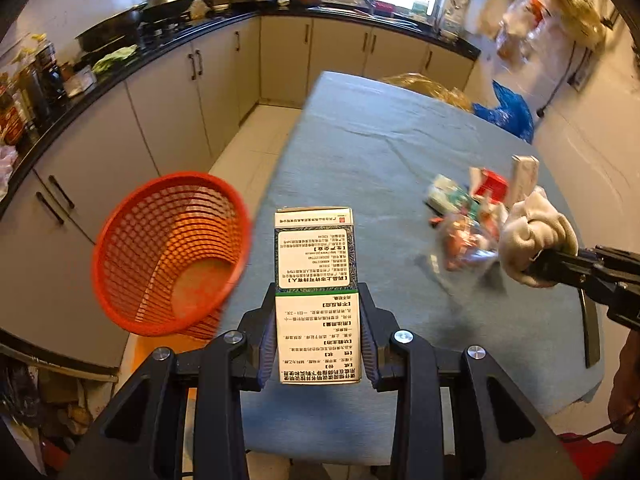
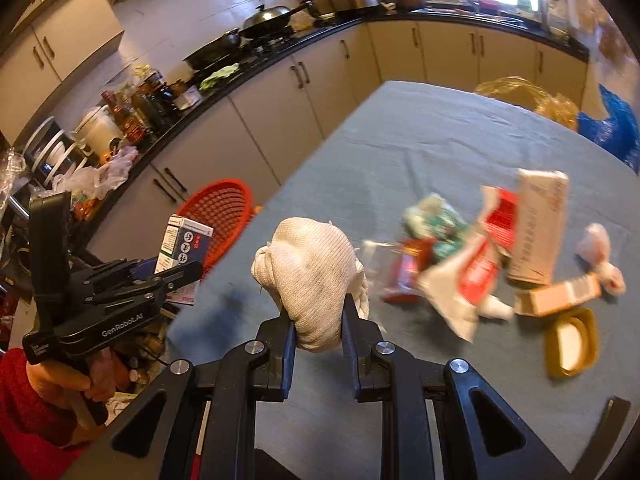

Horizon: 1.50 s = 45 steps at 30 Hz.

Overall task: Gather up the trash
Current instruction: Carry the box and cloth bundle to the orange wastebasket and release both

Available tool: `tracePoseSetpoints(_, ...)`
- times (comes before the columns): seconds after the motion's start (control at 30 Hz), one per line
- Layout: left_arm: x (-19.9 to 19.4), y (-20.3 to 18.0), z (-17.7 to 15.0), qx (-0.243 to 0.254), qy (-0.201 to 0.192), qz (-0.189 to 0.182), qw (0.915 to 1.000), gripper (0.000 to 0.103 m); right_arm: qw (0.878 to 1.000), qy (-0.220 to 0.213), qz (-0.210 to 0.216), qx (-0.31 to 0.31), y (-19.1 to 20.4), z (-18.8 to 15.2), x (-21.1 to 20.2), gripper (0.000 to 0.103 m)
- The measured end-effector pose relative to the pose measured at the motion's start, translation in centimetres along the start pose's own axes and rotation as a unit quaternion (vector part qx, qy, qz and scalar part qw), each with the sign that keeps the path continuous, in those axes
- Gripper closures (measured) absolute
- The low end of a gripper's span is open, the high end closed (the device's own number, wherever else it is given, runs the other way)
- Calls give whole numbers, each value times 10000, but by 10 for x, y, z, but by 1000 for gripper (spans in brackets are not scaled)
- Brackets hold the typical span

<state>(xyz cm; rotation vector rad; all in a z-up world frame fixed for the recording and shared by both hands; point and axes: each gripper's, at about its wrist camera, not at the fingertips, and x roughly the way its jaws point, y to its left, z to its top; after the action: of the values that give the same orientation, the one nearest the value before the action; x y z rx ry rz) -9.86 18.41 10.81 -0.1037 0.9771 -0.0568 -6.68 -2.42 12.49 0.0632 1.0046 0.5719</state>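
My left gripper [image 1: 318, 304] is shut on a white and green medicine box [image 1: 316, 276], held upright above the near left edge of the blue-grey table [image 1: 360, 140]. An orange mesh wastebasket [image 1: 168, 252] stands on the floor just left of the box. My right gripper [image 2: 318, 312] is shut on a crumpled off-white cloth [image 2: 312, 276], lifted over the table. In the left wrist view that cloth [image 1: 532, 236] shows at the right with the right gripper [image 1: 540, 264] behind it. A heap of wrappers and cartons [image 2: 492, 248] lies on the table to the right.
Grey cabinets under a black counter [image 1: 120, 72] with pans and bottles run along the left and far side. A yellow bag [image 2: 524, 96] and a blue bag [image 2: 612, 128] sit at the table's far right. A small gold tub [image 2: 572, 344] lies near the heap. A hand in a red sleeve [image 2: 32, 400] holds the left gripper.
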Motion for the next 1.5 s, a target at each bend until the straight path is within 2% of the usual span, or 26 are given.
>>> tracePoseSetpoints(0.3, -5, 78, 11, -358, -32, 231, 9991, 69, 9978, 371, 375, -399, 71, 32, 62, 81)
tracePoseSetpoints(0.5, 5, 125, 13, -609, 105, 370, 9974, 69, 9949, 655, 635, -428, 110, 56, 109, 81)
tracePoseSetpoints(0.7, 27, 145, 15, -653, 300, 302, 9970, 69, 9932, 903, 645, -342, 137, 77, 155, 81)
tracePoseSetpoints(0.97, 42, 157, 15, -769, 363, 189, 9962, 69, 9925, 1120, 438, -210, 145, 85, 193, 80)
tracePoseSetpoints(1.07, 43, 160, 17, -761, 306, 230, 9964, 69, 9925, 1121, 422, -236, 148, 87, 198, 77)
tracePoseSetpoints(1.13, 44, 162, 19, -763, 251, 203, 9966, 68, 9928, 1092, 408, -285, 148, 88, 197, 71)
tracePoseSetpoints(1.2, 43, 163, 20, -805, 212, 228, 9963, 55, 9930, 1065, 388, -320, 148, 87, 195, 64)
tracePoseSetpoints(1.23, 42, 164, 20, -837, 172, 242, 9960, 53, 9933, 1046, 372, -322, 148, 87, 194, 60)
tracePoseSetpoints(1.37, 42, 166, 20, -912, 151, 308, 9952, 52, 9942, 981, 348, -253, 144, 88, 187, 60)
tracePoseSetpoints(1.5, 28, 159, 18, -853, -97, 502, 9950, 49, 9970, 690, 171, -317, 136, 83, 158, 60)
